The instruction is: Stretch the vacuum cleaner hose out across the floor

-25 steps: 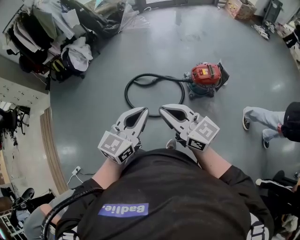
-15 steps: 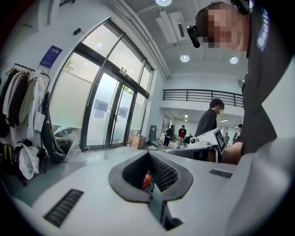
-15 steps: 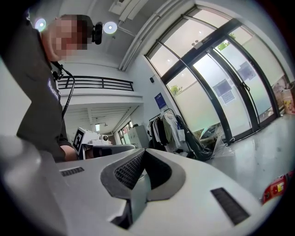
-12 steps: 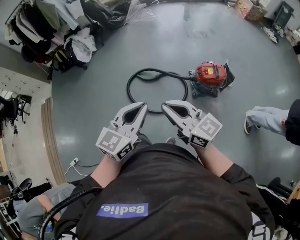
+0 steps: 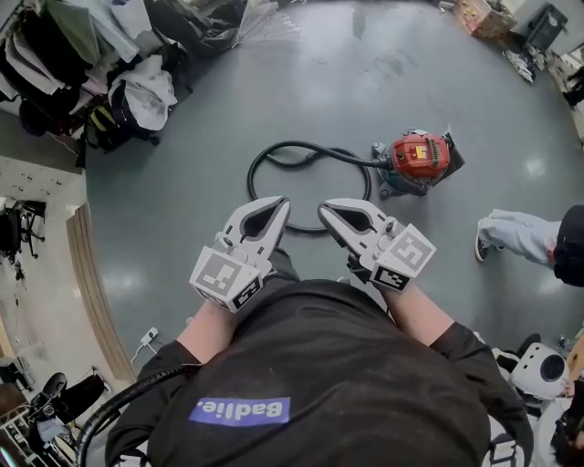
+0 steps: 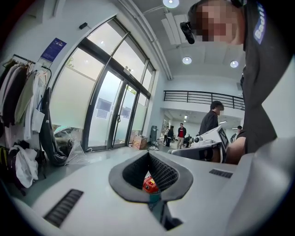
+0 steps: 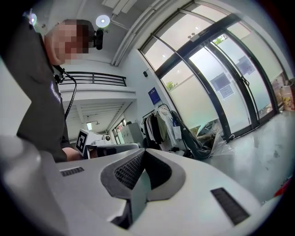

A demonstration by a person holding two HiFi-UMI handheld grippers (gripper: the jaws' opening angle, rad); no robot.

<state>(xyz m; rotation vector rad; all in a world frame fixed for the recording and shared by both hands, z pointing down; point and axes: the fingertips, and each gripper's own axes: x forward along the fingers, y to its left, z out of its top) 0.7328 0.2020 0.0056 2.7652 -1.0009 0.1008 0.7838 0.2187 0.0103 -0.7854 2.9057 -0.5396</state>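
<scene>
Just ahead of the left hand-held gripper (image 5: 276,206) and right hand-held gripper (image 5: 328,210), both closed on nothing, the hose (image 5: 252,175) lies looped on the floor (image 5: 173,228), trailing rightward to the vacuum cleaner (image 5: 420,157), about equally near both.

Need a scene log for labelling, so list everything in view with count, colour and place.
vacuum cleaner: one, red over a dark base, on the floor, upper right of the head view.
hose: one, black, looped on the floor left of the vacuum cleaner, joined to it.
clothes: a heap, dark and white, upper left.
cardboard box: one, brown, top right corner.
bystander's legs: one pair, pale jeans, right edge.
glass doors: several panes, dark frames, left gripper view.
left gripper: one, white, shut, empty, near the hose loop.
right gripper: one, white, shut, empty, beside it.
</scene>
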